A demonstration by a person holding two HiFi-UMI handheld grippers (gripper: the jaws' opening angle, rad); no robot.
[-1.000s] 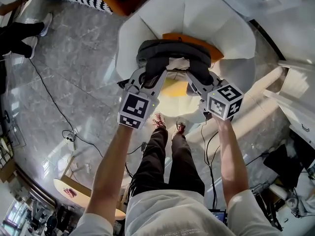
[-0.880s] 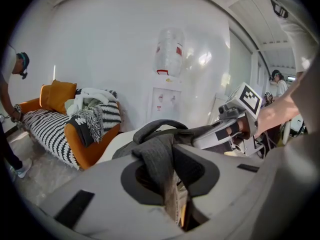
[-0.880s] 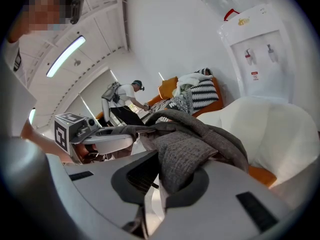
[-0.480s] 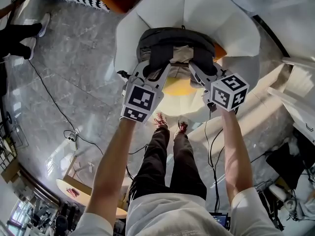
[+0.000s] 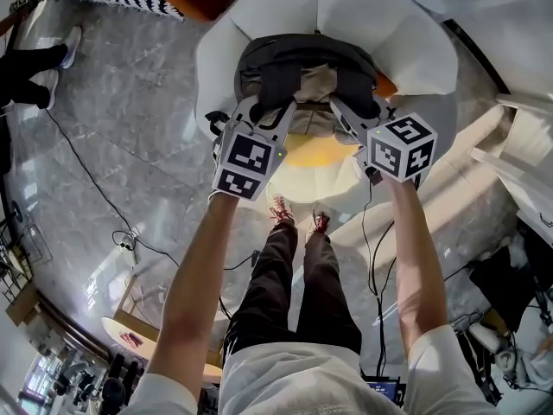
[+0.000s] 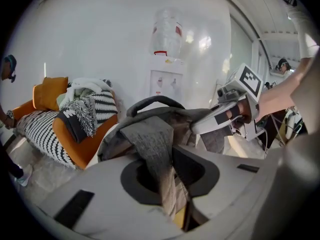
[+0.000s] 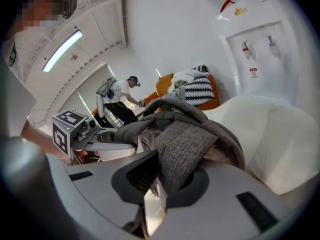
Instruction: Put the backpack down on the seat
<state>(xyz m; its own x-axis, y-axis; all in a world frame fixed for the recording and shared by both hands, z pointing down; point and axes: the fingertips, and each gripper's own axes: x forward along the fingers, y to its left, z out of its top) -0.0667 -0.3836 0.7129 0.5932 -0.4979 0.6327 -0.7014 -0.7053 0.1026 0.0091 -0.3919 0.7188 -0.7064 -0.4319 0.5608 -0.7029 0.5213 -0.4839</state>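
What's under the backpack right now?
The white armchair seat lies below the backpack, with a yellowish patch showing in front and an orange cushion peeking out on the right. The bag covers the rest, so contact with the seat can't be told.

Left gripper [image 6: 167, 184] is clamped tight on a grey strap [image 6: 150, 144] of the backpack [image 6: 165, 115]. Right of the backpack, the right gripper [image 6: 200, 126] bites the other strap [image 6: 216, 139]. Behind the backpack, a water dispenser [image 6: 166, 81]; left of it, an orange sofa [image 6: 75, 141].
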